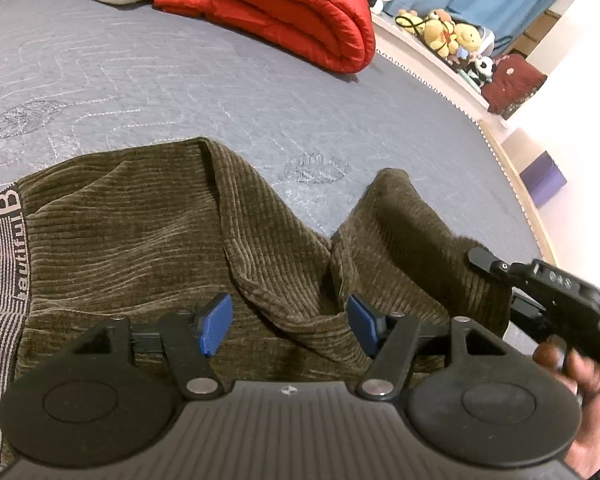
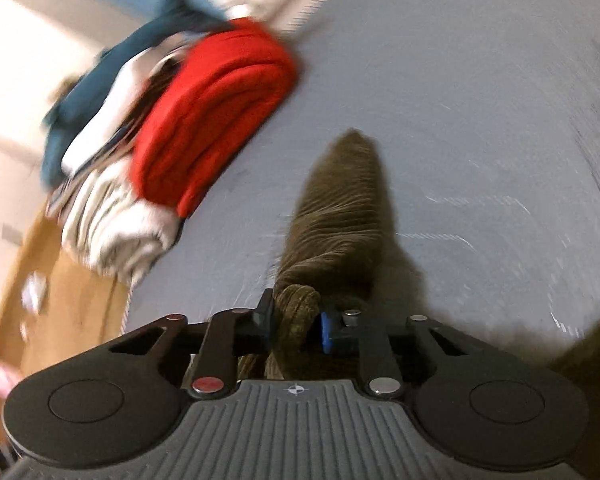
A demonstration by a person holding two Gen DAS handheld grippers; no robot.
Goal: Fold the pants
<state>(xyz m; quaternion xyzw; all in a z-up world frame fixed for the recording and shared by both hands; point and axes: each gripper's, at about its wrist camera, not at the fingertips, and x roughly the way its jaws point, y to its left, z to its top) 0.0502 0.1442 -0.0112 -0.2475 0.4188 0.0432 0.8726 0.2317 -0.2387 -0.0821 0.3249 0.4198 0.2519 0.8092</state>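
A: Pants (image 1: 148,248), brown corduroy, lie half-bunched on the grey mattress (image 1: 180,92), one leg lifted in a ridge.
B: Tongs?
A: Right gripper (image 2: 296,328) pinches a roll of leg fabric; left gripper (image 1: 290,324) hangs spread over the crotch folds, gripping nothing.
B: Risk?
A: That pinch looks shallow. Corduroy could slide out mid-pull, or drag the leg crooked toward the red quilt (image 1: 284,12).
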